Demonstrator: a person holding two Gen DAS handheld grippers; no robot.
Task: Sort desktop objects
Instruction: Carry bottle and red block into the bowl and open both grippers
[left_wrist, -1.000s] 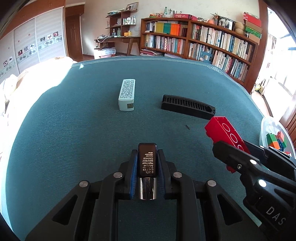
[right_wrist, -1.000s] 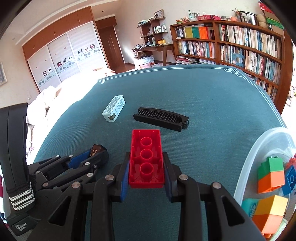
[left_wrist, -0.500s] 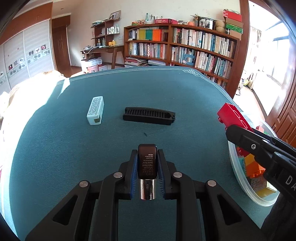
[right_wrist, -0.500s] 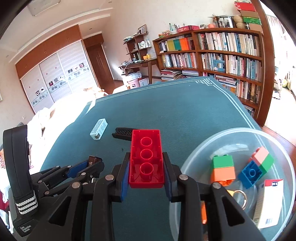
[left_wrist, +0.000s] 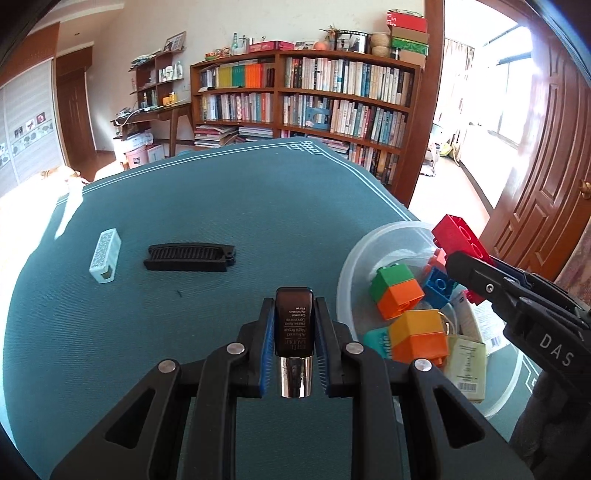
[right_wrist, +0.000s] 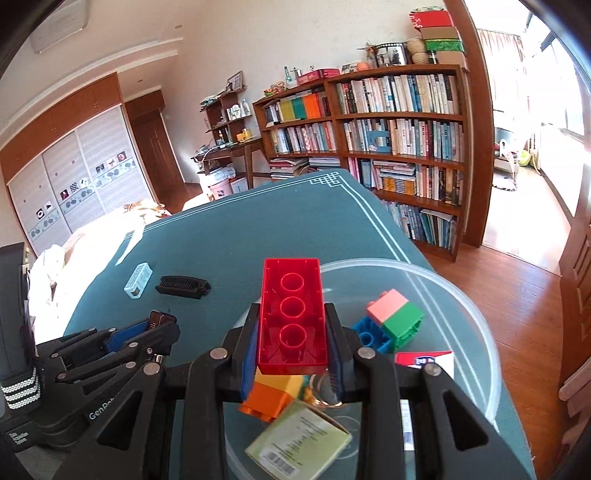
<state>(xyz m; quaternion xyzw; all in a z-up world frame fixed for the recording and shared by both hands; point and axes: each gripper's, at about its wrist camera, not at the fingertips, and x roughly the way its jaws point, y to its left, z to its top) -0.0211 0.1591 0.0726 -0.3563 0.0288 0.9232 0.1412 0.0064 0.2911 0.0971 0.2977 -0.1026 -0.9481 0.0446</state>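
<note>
Red plastic fills the middle of your right wrist view: the long red brick (right_wrist: 292, 314) sits clamped between the fingers of your right gripper (right_wrist: 291, 325), underside up, held in the air above the near-left part of the clear round bowl (right_wrist: 476, 325). That bowl stands by the right edge of the teal-covered table (left_wrist: 221, 206). Inside it lie a green-and-pink block (right_wrist: 397, 317), a blue block (right_wrist: 367, 334), an orange-and-yellow block (right_wrist: 271, 395), a red-and-white carton (right_wrist: 424, 360), a pale green tag with a barcode (right_wrist: 299, 441) and a metal key ring (right_wrist: 325, 398).

Your left gripper (left_wrist: 294, 332) is closed on a small dark brown bottle with a silver cap (left_wrist: 294, 332), cap end toward the camera, gripped by the blue pads (left_wrist: 266, 336). It hovers over the table's near side, just left of the bowl; in the left wrist view the right gripper's black fingers and the red brick reach over the bowl from the right.

Farther back toward the left edge of the table, a black folding comb (left_wrist: 189, 257) lies flat, and just left of it a small pale patterned box (left_wrist: 105, 255), the two apart from each other. A wooden bookshelf (left_wrist: 314, 99) stands beyond the far edge.
</note>
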